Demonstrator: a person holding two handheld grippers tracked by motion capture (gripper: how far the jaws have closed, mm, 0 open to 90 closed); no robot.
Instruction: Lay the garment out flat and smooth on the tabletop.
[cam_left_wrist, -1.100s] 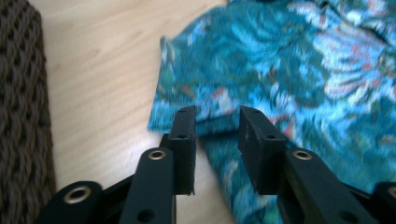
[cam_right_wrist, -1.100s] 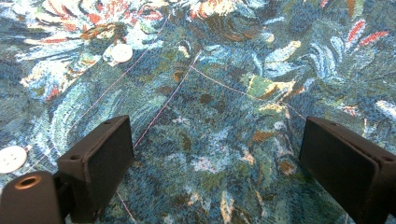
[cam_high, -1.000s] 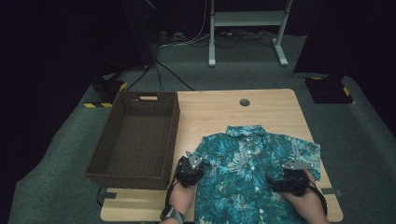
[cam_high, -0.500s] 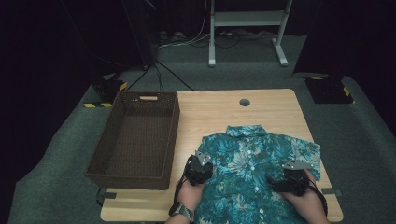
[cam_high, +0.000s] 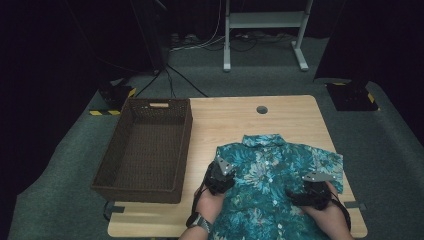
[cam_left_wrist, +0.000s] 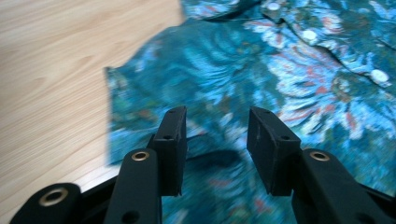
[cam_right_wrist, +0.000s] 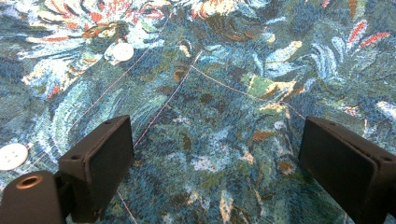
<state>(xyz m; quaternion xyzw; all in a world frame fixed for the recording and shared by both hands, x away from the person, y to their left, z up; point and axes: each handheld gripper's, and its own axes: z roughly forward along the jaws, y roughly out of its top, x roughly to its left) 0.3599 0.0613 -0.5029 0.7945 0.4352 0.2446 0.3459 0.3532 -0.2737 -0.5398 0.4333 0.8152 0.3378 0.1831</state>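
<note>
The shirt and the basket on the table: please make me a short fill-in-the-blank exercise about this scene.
1. The floral shirt lies on the wooden ____.
2. The brown wicker basket has ____ inside it.
3. The shirt lies with its buttons facing ____.
4. The jaws of the right gripper stand ____ above the fabric.

Missing words: table; nothing; up; open

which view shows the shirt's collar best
The high view: it takes in the whole floral shirt lying flat on the table, with the collar at its far end. The left gripper view gives a blurred stretch of the button front, and the right gripper view a close patch of fabric with two buttons.
</note>
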